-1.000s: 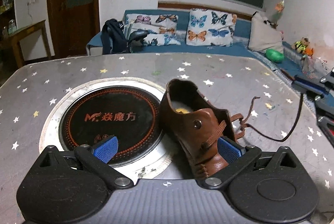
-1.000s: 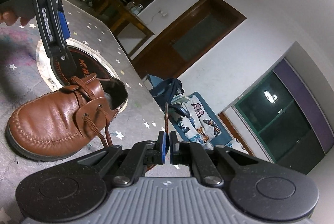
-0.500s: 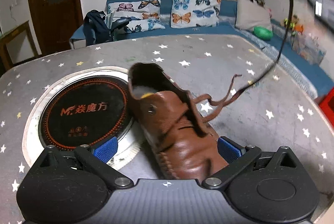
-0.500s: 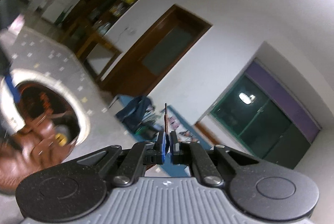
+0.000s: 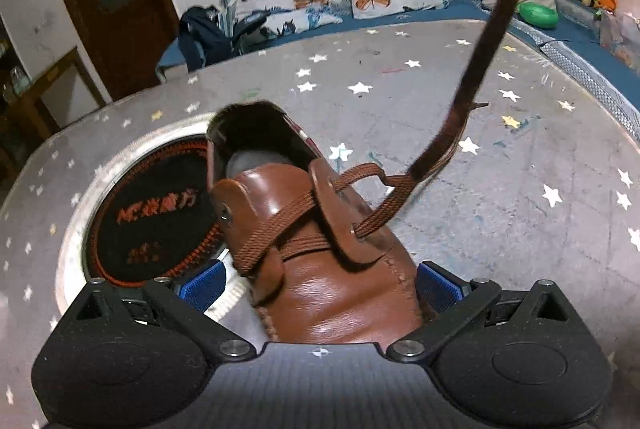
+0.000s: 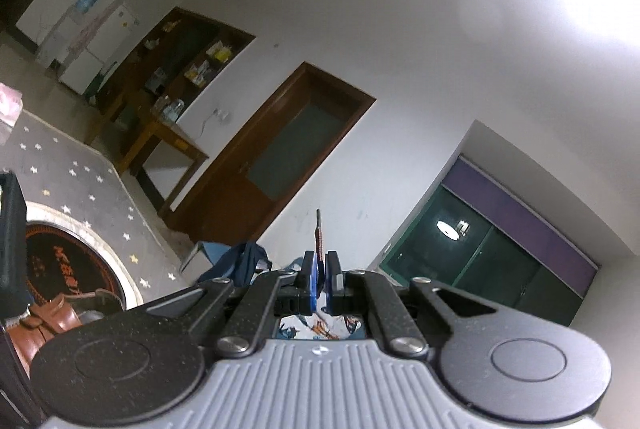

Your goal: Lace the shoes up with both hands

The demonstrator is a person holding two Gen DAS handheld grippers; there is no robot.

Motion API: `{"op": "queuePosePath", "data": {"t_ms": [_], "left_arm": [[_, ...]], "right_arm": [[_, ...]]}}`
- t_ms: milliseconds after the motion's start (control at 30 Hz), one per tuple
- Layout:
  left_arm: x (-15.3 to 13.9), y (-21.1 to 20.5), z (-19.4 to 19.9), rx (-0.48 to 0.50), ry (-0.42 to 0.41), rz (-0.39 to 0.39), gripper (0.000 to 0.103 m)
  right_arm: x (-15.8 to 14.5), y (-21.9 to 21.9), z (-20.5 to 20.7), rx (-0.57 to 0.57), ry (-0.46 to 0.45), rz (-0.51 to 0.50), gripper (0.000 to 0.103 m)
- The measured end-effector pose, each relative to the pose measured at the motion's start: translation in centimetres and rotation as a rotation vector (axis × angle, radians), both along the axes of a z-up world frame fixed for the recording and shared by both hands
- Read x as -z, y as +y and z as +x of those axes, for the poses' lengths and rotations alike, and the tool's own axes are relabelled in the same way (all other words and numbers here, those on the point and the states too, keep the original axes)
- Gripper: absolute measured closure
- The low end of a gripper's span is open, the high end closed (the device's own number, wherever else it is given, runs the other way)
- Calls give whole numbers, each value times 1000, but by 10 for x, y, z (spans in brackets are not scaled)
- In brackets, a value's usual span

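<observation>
Since the frame a second back, my left tongs (image 5: 318, 287) had closed in over the shoe (image 5: 320, 253), whose toe now sat between the wide-open pads, the right pad (image 5: 438, 287) just beside the leather; whether it touched I cannot tell. My right tongs (image 6: 320, 283) had swung up, tilted toward wall and ceiling, pinched shut on the lace (image 6: 319, 237). That lace (image 5: 480, 69) ran taut from the shoe's right side, up and right. The shoe lay on the table (image 5: 500, 209), heel far, beside the burner (image 5: 156, 217).
</observation>
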State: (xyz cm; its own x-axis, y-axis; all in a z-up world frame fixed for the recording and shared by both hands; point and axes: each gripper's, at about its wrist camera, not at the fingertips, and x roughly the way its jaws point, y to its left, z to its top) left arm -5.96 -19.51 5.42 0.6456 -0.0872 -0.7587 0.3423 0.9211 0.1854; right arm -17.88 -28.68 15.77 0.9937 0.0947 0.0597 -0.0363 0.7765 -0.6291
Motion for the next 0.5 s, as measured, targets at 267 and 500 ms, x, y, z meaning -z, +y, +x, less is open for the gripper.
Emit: {"op": "queuePosePath", "data": {"t_ms": [267,500], "left_arm": [[5,-11,3,-45,5,29,0],[4,-8,2,-33,4,22,0]], "right_arm": [[-8,-4,-7,-27,-26,28,100],[3,-24,2,-17,81,92,98]]}}
